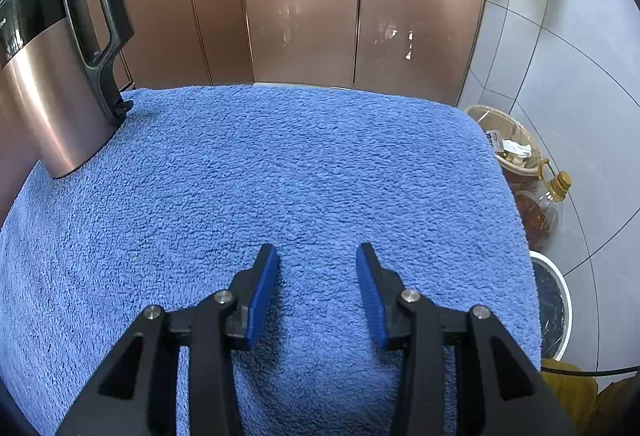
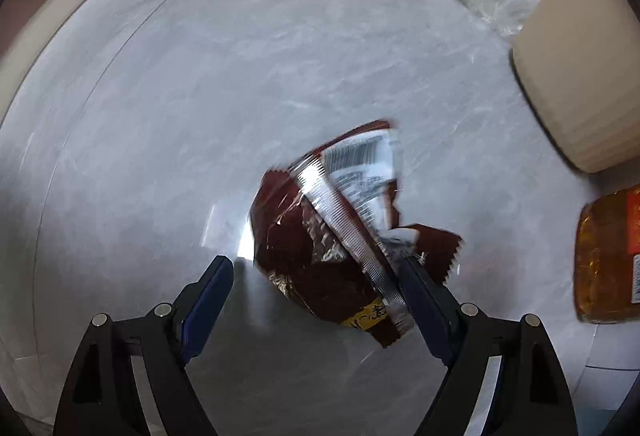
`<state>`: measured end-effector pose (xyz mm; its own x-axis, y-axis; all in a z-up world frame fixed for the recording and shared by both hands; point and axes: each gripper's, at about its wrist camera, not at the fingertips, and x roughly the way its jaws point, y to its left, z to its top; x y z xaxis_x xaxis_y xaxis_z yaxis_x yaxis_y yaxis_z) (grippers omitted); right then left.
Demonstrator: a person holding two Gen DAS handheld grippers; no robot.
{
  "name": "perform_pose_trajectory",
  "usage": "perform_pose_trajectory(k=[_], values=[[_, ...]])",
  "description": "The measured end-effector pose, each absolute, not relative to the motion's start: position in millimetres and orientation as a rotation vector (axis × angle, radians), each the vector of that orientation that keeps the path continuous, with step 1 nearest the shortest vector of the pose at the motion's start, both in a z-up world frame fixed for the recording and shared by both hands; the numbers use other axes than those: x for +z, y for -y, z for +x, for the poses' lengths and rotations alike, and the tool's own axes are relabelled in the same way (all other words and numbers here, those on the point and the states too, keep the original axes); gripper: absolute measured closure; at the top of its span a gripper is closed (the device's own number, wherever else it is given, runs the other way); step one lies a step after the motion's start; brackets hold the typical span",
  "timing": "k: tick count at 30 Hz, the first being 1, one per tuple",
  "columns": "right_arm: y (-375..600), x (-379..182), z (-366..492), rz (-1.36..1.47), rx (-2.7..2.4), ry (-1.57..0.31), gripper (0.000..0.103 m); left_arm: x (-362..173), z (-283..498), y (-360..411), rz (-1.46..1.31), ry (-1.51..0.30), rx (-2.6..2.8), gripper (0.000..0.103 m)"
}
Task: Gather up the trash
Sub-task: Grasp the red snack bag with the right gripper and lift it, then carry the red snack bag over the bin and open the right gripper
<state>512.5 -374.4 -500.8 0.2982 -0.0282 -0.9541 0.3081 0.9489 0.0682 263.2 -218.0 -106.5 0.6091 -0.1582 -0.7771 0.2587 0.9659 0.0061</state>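
Left wrist view: left hand-held gripper [image 1: 318, 292] jaws partly apart, nothing between them, above a blue fleece cover [image 1: 280, 176]. Kettle [image 1: 56, 68] at its far left corner. Copper cabinet doors [image 1: 304, 12] behind; bins on the tiled floor off the right edge.

Right wrist view: right hand-held gripper [image 2: 316, 300] jaws wide apart, pointing steeply down over the grey marble floor [image 2: 200, 96]. Brown snack wrapper [image 2: 340, 236] lies between them, touching the right finger, not clamped. Judgement: centre over the crumpled bulk, then close.
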Motion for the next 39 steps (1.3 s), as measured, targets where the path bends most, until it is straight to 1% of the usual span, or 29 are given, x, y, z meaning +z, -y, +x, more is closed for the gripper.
perform_pose_trajectory(k=[2,3,5,7,9,10,12,17,23,31,39], values=[[375,-506,507,0.272,-0.22,-1.265,0.021,-106,263,218,0.121,-0.884,-0.242,0.064],[375,-507,503,0.284,-0.219,-1.273,0.024,-106,263,218,0.121,-0.885,-0.242,0.064],[375,-504,497,0.295,-0.225,-1.274,0.041,-106,263,218,0.124,-0.885,-0.241,0.063],[378,-503,488,0.325,-0.237,-1.278,0.075,-107,264,218,0.125,-0.886,-0.241,0.063],[380,-505,476,0.382,-0.228,-1.284,0.085,-107,265,217,0.125,-0.887,-0.242,0.063],[379,-505,471,0.388,-0.224,-1.288,0.088,-107,265,218,0.124,-0.887,-0.242,0.063],[374,-506,459,0.398,-0.205,-1.299,0.09,-107,265,217,0.123,-0.888,-0.243,0.063],[347,-506,416,0.396,-0.153,-1.337,0.091,-107,265,217,0.127,-0.888,-0.241,0.063],[315,-484,352,0.398,-0.089,-1.336,0.091,-107,266,216,0.126,-0.889,-0.243,0.063],[289,-422,251,0.359,0.037,-1.32,0.091,-107,266,213,0.107,-0.891,-0.251,0.063],[300,-327,162,0.325,0.118,-1.236,0.091,-106,266,210,0.089,-0.893,-0.261,0.063]])
